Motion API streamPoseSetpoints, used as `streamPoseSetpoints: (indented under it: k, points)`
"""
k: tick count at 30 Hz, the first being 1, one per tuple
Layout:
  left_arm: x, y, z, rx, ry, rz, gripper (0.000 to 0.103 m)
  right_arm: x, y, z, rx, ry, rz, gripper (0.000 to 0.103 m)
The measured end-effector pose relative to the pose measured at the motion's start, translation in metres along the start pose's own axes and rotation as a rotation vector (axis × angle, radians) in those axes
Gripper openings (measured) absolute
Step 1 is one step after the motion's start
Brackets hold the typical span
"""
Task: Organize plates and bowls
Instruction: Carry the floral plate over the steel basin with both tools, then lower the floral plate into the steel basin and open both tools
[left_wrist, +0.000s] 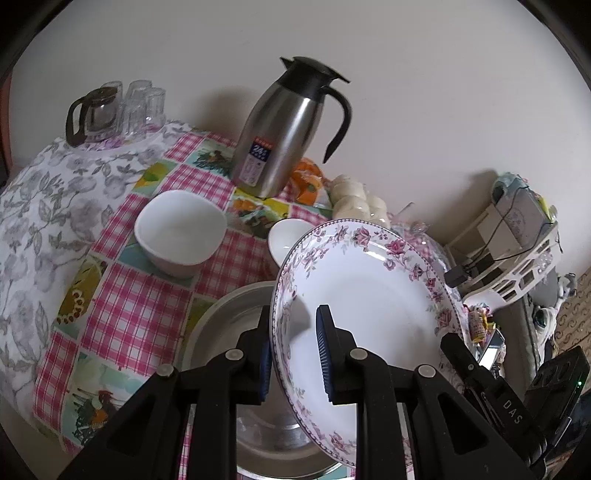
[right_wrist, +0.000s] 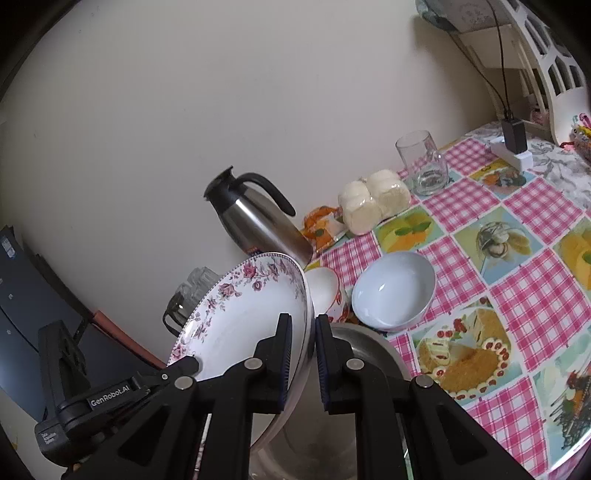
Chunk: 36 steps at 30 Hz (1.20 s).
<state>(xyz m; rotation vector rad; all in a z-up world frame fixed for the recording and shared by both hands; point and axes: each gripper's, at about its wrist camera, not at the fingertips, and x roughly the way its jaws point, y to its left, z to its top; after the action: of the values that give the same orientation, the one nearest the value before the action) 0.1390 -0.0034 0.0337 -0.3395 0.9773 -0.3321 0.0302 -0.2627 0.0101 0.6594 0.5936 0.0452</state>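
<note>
Both grippers pinch the floral plate (left_wrist: 369, 295) by opposite rim edges: left gripper (left_wrist: 293, 354) jaws clamped on its near rim, right gripper (right_wrist: 301, 354) likewise. The plate hangs tilted above a steel basin (left_wrist: 225, 321) on the worktop (right_wrist: 517, 295). White bowl (left_wrist: 181, 232) at 10 o'clock of the plate in the left view, thermos (left_wrist: 284, 129) at 12.

soft, even daylight is seen in both views; a faint shadow is cast rightward on the wall (left_wrist: 406, 110) by the jug (left_wrist: 284, 129). edges are bent and vignetted black by the fisheye.
</note>
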Motion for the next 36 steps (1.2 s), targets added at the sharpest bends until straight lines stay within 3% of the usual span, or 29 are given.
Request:
streamPoseSetpoints:
  k: [19, 36]
  points:
    - [0.052, 0.031, -0.021, -0.100, 0.207, 0.124, 0.021, 0.053, -0.024, -0.030, 0.038, 0.193, -0.103, 0.014]
    - [0.082, 0.040, -0.036, -0.100, 0.310, 0.195, 0.021, 0.077, -0.040, -0.044, 0.043, 0.297, -0.198, 0.014]
